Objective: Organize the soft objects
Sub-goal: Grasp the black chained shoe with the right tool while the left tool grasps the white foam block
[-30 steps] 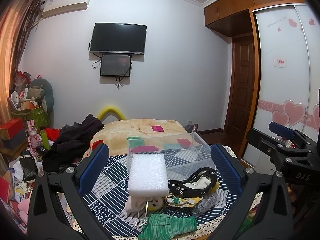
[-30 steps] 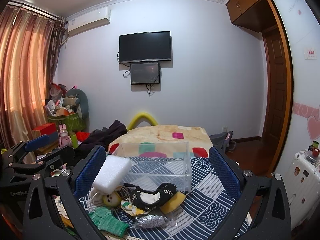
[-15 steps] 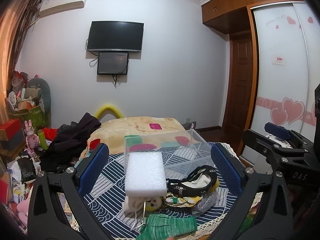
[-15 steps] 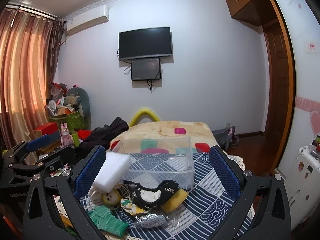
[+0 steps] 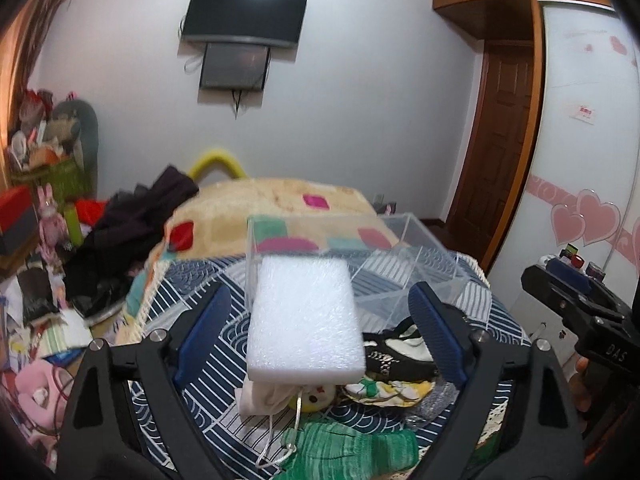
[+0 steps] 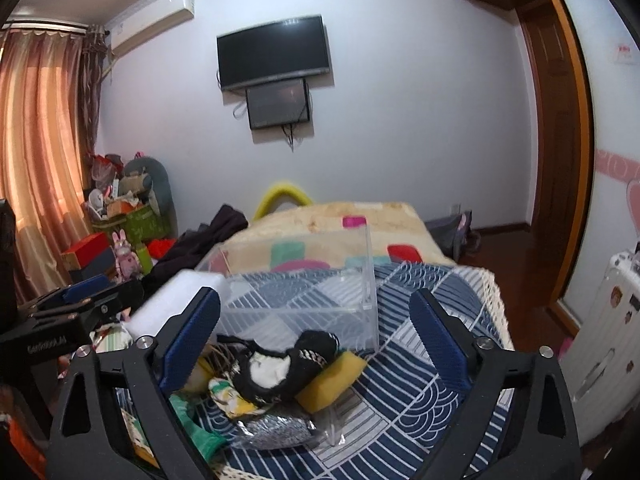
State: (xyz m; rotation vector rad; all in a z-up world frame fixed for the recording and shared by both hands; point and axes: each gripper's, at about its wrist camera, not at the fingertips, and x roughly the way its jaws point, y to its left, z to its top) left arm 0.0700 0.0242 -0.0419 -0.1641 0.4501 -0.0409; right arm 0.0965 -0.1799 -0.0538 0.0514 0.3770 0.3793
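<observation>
A white foam block (image 5: 306,320) lies on a pile of soft things on the blue patterned table cloth (image 5: 216,364), just before a clear plastic box (image 5: 400,264). The pile holds a black slipper (image 5: 400,350), a green knit item (image 5: 352,450), a yellow sponge (image 6: 332,380) and a silver pouch (image 6: 272,428). My left gripper (image 5: 320,332) is open, its fingers either side of the foam block. My right gripper (image 6: 316,340) is open above the slipper (image 6: 280,368), with the box (image 6: 304,292) beyond.
A bed with a beige blanket (image 5: 272,208) and dark clothes (image 5: 132,232) lies behind the table. Clutter and toys (image 5: 36,184) fill the left side. A wardrobe (image 5: 584,152) and a white suitcase (image 6: 600,344) stand at the right.
Both grippers have moved forward and down toward the pile, so the foam block and the slipper look larger. Both stay open.
</observation>
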